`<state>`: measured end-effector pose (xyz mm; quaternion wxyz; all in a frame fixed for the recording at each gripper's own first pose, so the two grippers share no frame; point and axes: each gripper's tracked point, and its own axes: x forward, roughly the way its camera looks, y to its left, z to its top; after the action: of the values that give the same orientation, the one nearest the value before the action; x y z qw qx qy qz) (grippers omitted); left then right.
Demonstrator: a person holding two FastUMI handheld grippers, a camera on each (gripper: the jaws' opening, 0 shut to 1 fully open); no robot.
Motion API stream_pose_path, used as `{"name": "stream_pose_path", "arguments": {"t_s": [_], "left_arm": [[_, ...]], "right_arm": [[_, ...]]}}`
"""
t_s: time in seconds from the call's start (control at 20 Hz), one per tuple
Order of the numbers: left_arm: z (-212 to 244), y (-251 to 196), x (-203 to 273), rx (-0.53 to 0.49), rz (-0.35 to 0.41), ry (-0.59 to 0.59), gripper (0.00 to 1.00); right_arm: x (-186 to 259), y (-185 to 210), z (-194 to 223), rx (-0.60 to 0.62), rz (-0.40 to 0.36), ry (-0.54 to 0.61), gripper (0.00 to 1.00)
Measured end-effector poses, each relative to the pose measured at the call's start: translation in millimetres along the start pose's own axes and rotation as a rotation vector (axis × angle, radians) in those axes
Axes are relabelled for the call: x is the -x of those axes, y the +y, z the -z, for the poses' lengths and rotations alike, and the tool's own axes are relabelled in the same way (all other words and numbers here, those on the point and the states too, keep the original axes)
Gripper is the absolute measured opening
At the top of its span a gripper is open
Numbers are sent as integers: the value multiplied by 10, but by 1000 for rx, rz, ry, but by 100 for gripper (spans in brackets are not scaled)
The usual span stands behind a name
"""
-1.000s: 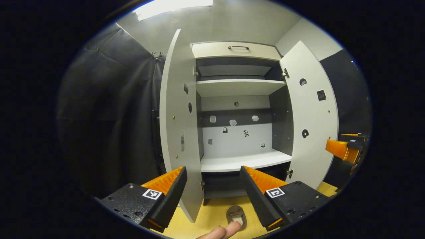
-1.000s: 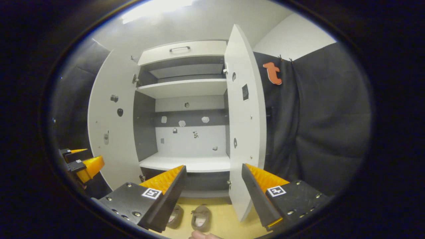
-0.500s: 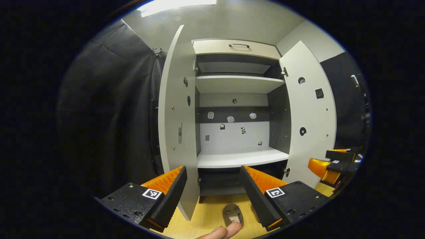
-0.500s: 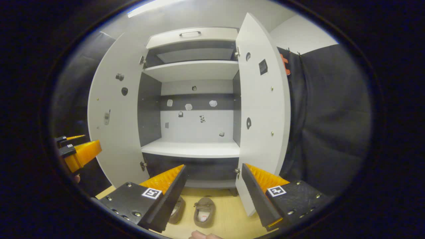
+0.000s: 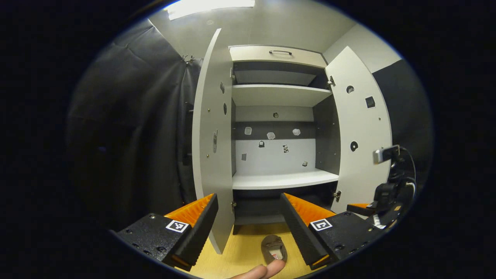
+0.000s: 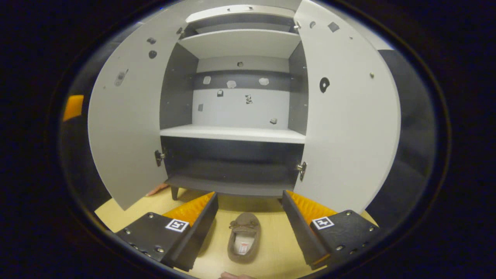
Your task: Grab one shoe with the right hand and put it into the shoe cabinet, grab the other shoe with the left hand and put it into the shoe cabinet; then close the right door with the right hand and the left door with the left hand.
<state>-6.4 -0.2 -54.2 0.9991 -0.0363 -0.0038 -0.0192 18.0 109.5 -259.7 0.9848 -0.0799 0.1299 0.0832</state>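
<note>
A brown moccasin shoe (image 6: 244, 237) lies on the wooden floor, toe toward the shoe cabinet (image 6: 232, 133). My right gripper (image 6: 250, 193) hangs open low over it, one finger on each side, not touching. In the left gripper view a brown shoe (image 5: 274, 248) lies on the floor below my open left gripper (image 5: 248, 195), beside a fingertip (image 5: 267, 269). The right gripper's body (image 5: 387, 190) is low at the right, by the right door (image 5: 360, 128). Both doors stand wide open, and no shoe is on the shelves.
The left door (image 5: 211, 128) juts out toward my left gripper. The dark bottom compartment (image 6: 232, 166) sits just above the floor (image 6: 271, 248), with a white shelf over it. Black cloth walls close in on both sides. A hand (image 6: 157, 190) peeks under the left door (image 6: 124, 116).
My right gripper has dropped low and moved closer to the cabinet, bringing one shoe between its fingers in view. The left gripper has barely moved.
</note>
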Motion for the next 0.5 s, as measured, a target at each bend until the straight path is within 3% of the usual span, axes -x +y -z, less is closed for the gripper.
{"name": "stream_pose_path", "arguments": {"t_s": [0.2, 0.4, 0.5], "left_arm": [[234, -114, 58, 51, 46, 33, 96], [424, -55, 53, 37, 33, 44, 96], [576, -49, 110, 60, 42, 76, 96]], "right_arm": [[-343, 144, 684, 18, -7, 113, 100], [-501, 222, 1144, -23, -4, 184, 96], [-519, 319, 1348, -55, -33, 214, 100]]}}
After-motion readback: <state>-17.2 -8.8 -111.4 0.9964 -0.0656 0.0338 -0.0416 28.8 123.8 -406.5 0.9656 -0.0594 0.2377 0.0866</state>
